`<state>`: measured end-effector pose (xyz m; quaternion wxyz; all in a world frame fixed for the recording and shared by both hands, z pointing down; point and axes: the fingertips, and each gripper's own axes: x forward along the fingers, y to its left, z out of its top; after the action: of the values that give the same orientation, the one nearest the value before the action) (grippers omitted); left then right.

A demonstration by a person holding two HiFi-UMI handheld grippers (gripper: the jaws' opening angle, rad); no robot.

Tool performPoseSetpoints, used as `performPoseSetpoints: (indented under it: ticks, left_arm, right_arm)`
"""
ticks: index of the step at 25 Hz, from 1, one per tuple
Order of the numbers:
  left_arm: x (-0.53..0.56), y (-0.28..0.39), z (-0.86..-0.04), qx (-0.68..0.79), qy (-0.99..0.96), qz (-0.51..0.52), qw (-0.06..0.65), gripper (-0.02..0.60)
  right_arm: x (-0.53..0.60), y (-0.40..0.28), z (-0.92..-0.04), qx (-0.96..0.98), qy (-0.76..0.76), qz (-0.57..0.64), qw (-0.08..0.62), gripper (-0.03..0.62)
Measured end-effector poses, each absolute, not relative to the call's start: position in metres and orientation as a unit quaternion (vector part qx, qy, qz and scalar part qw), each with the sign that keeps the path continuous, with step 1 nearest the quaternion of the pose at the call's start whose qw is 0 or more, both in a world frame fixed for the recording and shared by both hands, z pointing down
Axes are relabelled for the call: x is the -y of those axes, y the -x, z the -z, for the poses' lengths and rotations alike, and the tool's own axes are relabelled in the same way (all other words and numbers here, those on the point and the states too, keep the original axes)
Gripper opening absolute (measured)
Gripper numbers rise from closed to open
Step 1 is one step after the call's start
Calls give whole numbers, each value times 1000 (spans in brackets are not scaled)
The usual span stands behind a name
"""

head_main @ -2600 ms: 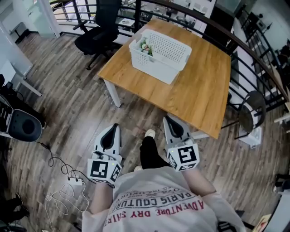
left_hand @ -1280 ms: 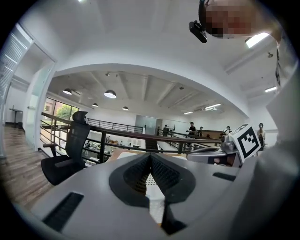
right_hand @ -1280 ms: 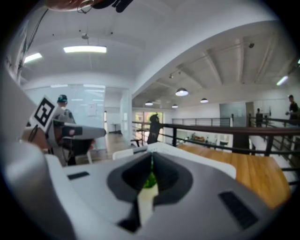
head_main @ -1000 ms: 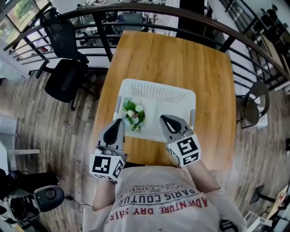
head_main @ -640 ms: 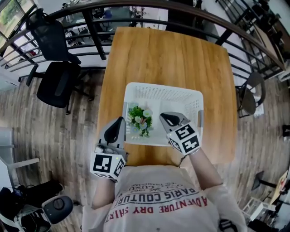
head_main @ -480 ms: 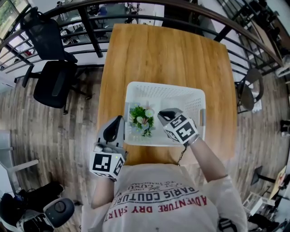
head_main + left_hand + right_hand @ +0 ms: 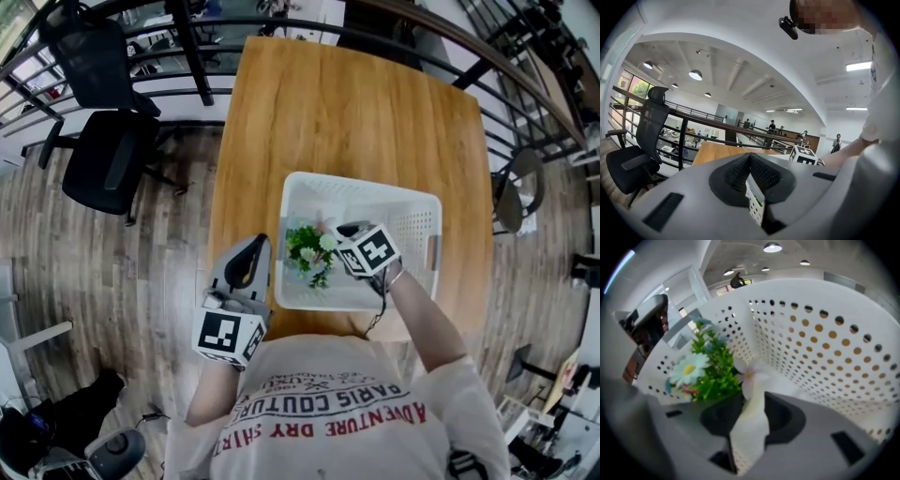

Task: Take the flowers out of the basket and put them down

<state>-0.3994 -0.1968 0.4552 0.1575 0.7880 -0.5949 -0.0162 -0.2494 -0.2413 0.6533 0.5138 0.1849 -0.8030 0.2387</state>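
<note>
We logged a wooden table (image 7: 356, 112) with a white perforated basket (image 7: 417, 225) sitting on its near half.

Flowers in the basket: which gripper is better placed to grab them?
Right. The right gripper is down inside the basket, jaws just opened, flowers at their mouth, not gripped. The left gripper sits outside the basket's wall.

The perforated basket (image 7: 417, 225) looks like matt white plastic; the table (image 7: 356, 103) beneath it is smooth, satin-finished wood.
</note>
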Motion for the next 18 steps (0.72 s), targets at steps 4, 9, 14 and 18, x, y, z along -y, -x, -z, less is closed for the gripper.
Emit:
performPoseSetpoints:
  ticks: [4, 9, 14, 18]
  left_arm:
    - [200, 403, -461, 589, -792, 18, 162, 26]
    - [201, 404, -467, 586, -792, 21, 169, 26]
    - [205, 408, -469, 585, -792, 22, 173, 26]
    - [205, 412, -477, 584, -791, 20, 178, 26]
  right_arm:
    - [245, 253, -666, 791, -194, -247, 525, 155]
    - [244, 254, -676, 781, -198, -265, 530, 156]
    - [246, 255, -683, 771, -199, -274, 540, 155]
    - [242, 261, -687, 777, -182, -280, 533, 119]
